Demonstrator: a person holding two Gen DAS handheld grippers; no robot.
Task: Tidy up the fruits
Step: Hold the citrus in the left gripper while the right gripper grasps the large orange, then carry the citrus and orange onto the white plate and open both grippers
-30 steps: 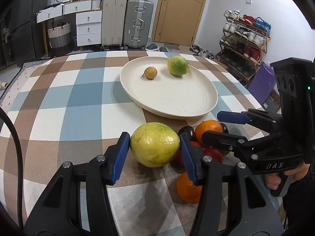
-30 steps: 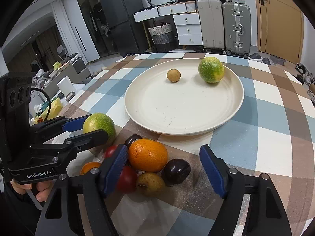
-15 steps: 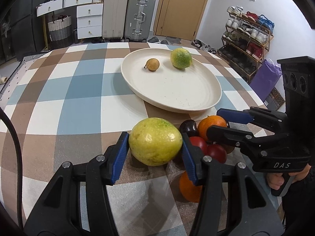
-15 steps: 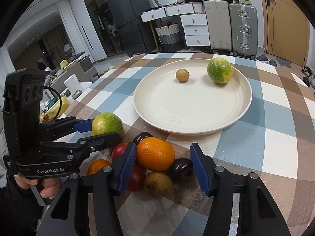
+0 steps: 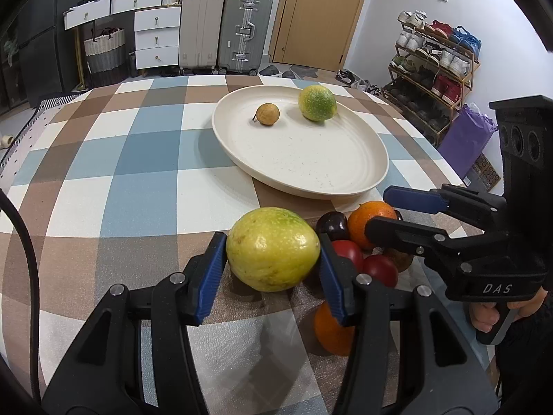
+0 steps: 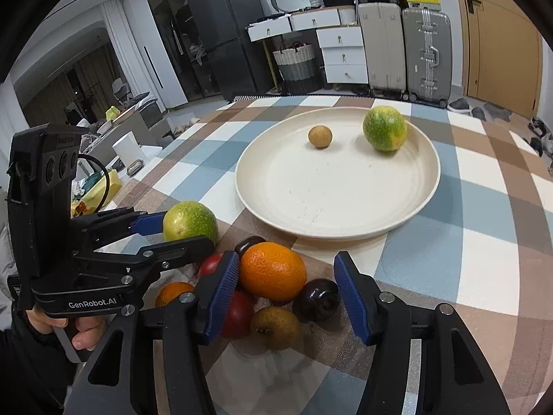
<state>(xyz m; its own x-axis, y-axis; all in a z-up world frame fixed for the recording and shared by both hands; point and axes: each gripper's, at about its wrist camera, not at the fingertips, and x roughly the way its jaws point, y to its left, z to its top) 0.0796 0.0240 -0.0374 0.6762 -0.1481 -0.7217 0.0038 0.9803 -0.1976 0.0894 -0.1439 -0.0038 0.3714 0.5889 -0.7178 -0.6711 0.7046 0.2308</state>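
My left gripper [image 5: 273,259] is shut on a large yellow-green fruit [image 5: 272,258], also seen in the right wrist view [image 6: 189,221], held just above the table. My right gripper [image 6: 287,283] is open around an orange [image 6: 273,271], with a gap on its right side. The orange sits on a pile with red fruits [image 6: 238,314], dark plums [image 6: 318,299], a brown pear-like fruit [image 6: 275,326] and a second orange [image 6: 172,292]. The cream plate [image 6: 338,214] holds a green fruit [image 6: 384,133] and a small brown fruit [image 6: 320,136].
The checked tablecloth [image 5: 138,180] covers the table around the plate. Suitcases [image 5: 245,31], white drawers and a shoe rack [image 5: 435,69] stand beyond the far edge. A purple bag [image 5: 470,138] is by the right side.
My left gripper has lifted the yellow-green fruit slightly and moved toward the plate. My right gripper's fingers have narrowed around the orange.
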